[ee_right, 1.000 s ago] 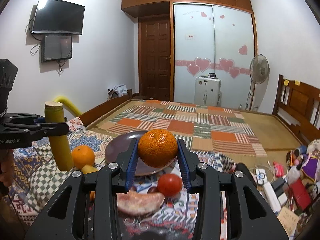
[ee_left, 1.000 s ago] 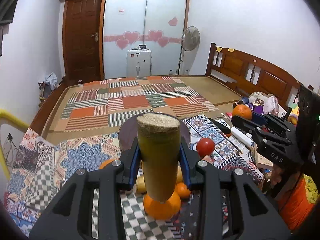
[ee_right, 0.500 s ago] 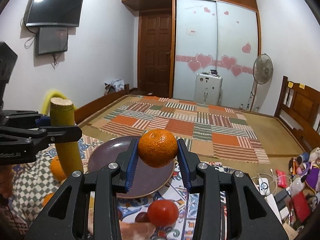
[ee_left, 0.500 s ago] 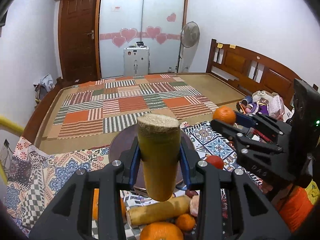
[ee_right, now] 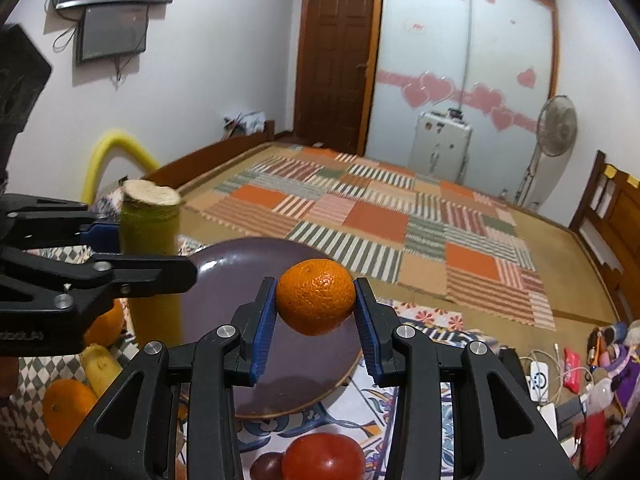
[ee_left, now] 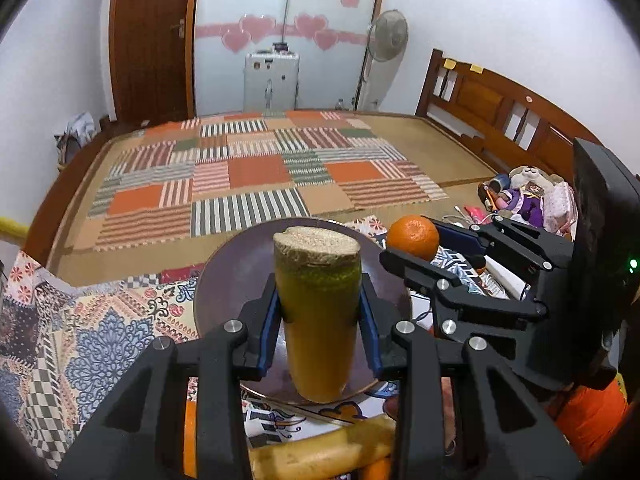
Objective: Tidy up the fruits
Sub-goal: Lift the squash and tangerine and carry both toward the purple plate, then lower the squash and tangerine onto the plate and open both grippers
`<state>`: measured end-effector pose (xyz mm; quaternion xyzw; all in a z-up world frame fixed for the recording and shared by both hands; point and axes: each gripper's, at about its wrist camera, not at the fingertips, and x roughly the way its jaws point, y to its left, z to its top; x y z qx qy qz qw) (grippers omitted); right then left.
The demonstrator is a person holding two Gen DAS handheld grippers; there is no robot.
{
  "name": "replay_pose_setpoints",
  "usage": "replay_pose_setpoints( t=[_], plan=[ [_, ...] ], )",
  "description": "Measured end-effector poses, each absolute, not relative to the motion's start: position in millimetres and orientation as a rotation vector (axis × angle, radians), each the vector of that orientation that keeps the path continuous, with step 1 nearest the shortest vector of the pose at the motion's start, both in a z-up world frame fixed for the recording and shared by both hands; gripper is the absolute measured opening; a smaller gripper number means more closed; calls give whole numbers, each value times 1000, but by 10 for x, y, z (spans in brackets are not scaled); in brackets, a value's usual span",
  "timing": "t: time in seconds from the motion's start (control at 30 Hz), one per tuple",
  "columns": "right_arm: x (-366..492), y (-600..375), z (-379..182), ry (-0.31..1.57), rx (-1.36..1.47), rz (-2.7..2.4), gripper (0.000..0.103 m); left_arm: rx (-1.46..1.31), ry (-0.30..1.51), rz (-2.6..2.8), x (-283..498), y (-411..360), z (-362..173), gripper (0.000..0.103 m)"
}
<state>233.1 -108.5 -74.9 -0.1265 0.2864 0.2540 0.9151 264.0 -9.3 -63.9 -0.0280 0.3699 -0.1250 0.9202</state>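
My left gripper point(ee_left: 319, 320) is shut on a thick yellow-green sugarcane piece point(ee_left: 317, 312), held upright over the purple plate point(ee_left: 236, 276). My right gripper point(ee_right: 316, 316) is shut on an orange point(ee_right: 316, 297), held above the same plate point(ee_right: 236, 268). In the left wrist view the orange point(ee_left: 413, 237) and the right gripper point(ee_left: 424, 256) hang over the plate's right rim. In the right wrist view the cane point(ee_right: 149, 240) and the left gripper point(ee_right: 132, 256) stand at the plate's left edge.
Loose fruit lies on the patterned cloth: a tomato point(ee_right: 324, 458), a dark plum point(ee_right: 267, 466), oranges point(ee_right: 66, 408), a yellow cane piece point(ee_right: 99, 364) and another point(ee_left: 320, 454). Toys and cables point(ee_right: 576, 364) clutter the right side. A striped mat point(ee_left: 256, 176) covers the bed beyond.
Both grippers have moved forward over the purple plate with their fruit. The loose fruit has slid toward the bottom of both views.
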Motion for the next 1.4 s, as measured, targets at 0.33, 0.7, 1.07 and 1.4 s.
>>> replay_pose_setpoints(
  t=[0.33,0.7,1.07,1.4],
  plan=[
    [2556,-1034,-832,684,-332,534,35,-99,861,-253,3015,-59,-805,36],
    [2799,-922,-965,788,-372,562,35,-84,929,-230,3306,-157,-896,36],
    [2828,-911,-953,800,-359,564,48,-102,975,-202,3464,-114,-1017,36],
    [2711,-1076,-821,751,-311,533,55,-115,945,-198,3382,-33,-928,36]
  ],
)
